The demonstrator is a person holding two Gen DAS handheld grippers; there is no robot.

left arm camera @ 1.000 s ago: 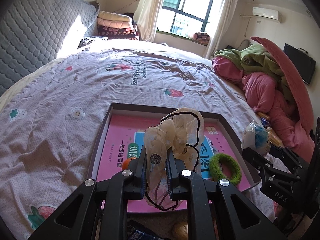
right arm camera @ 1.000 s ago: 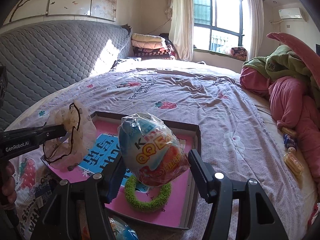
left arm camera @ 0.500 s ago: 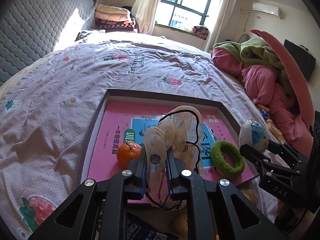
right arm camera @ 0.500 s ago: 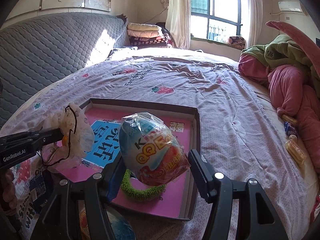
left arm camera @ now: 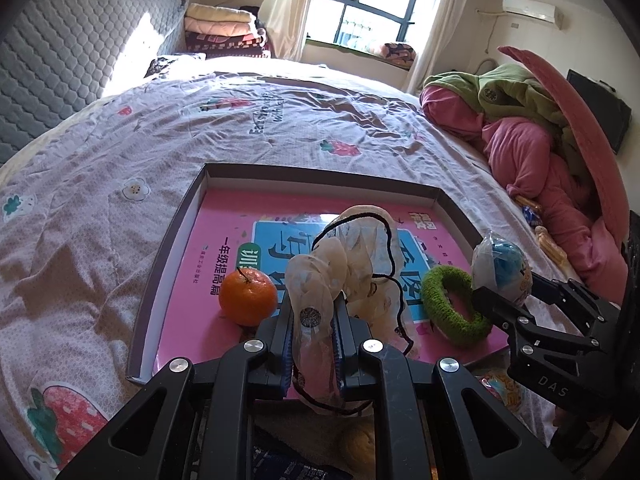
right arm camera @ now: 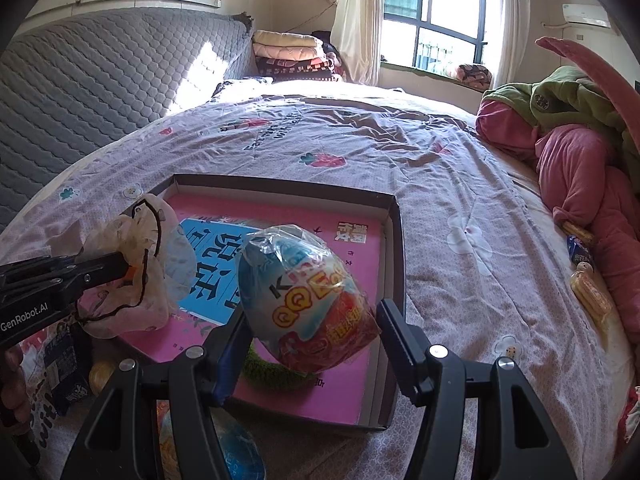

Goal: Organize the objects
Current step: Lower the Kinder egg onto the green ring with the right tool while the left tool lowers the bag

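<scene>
A shallow dark tray (left arm camera: 320, 175) with a pink booklet lining lies on the bed; it also shows in the right wrist view (right arm camera: 394, 240). My left gripper (left arm camera: 312, 332) is shut on a sheer beige pouch with black cord (left arm camera: 356, 264) and holds it over the tray's near edge. An orange (left arm camera: 248, 297) and a green knitted ring (left arm camera: 454, 306) lie in the tray. My right gripper (right arm camera: 312, 340) is shut on a wrapped toy egg (right arm camera: 308, 304), held above the ring (right arm camera: 272, 372) at the tray's near right part.
Pink and green bedding (left arm camera: 532, 136) is piled at the right. Snack packets (right arm camera: 588, 284) lie on the sheet beside it. Small packets and a yellow round thing (right arm camera: 100, 376) lie in front of the tray. A grey quilted headboard (right arm camera: 100, 76) stands at the left.
Both grippers have drawn back and tilted down with their loads. The orange has come into sight in the tray, and the tray looks farther off.
</scene>
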